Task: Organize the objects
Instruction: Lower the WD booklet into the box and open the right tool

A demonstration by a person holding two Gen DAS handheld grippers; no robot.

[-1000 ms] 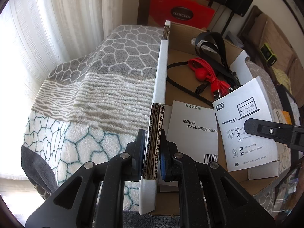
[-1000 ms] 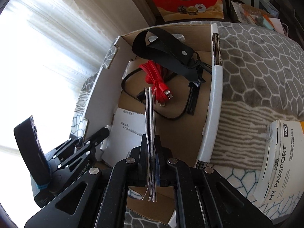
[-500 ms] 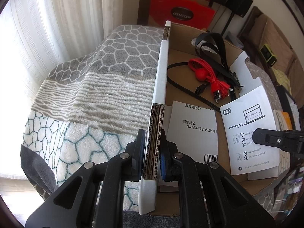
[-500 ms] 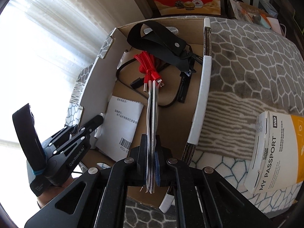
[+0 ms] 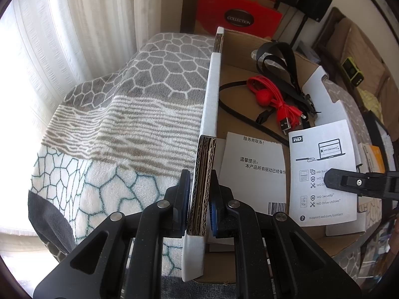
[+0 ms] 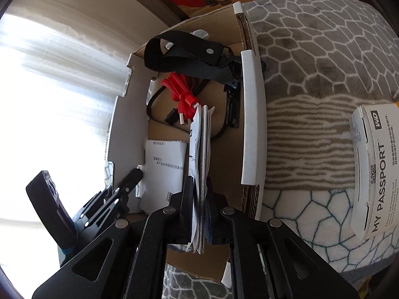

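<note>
An open cardboard box (image 5: pixel 212 94) sits on a patterned blanket. My left gripper (image 5: pixel 199 186) is shut on the box's near side wall, one finger outside and one inside. In the right wrist view the left gripper (image 6: pixel 124 186) shows at the lower left. My right gripper (image 6: pixel 199 186) holds a white WD booklet (image 6: pixel 200 154) edge-on over the box floor. Its jaws are opening, with the fanned pages still between the pads. In the left wrist view the booklet (image 5: pixel 321 164) faces me, and one right finger (image 5: pixel 349 183) lies across it.
Inside the box lie a white leaflet (image 5: pixel 251 174), a red cable (image 5: pixel 274 102), a black strap (image 5: pixel 286 59) and a thin black cable. A white My Passport carton (image 6: pixel 374 169) rests on the blanket (image 5: pixel 124 124) to the right. A red chocolate box (image 5: pixel 237 17) stands behind.
The right gripper rolled slightly and brought the booklet lower and nearer inside the box; its pages now fan out a little. The left gripper kept its grip on the wall.
</note>
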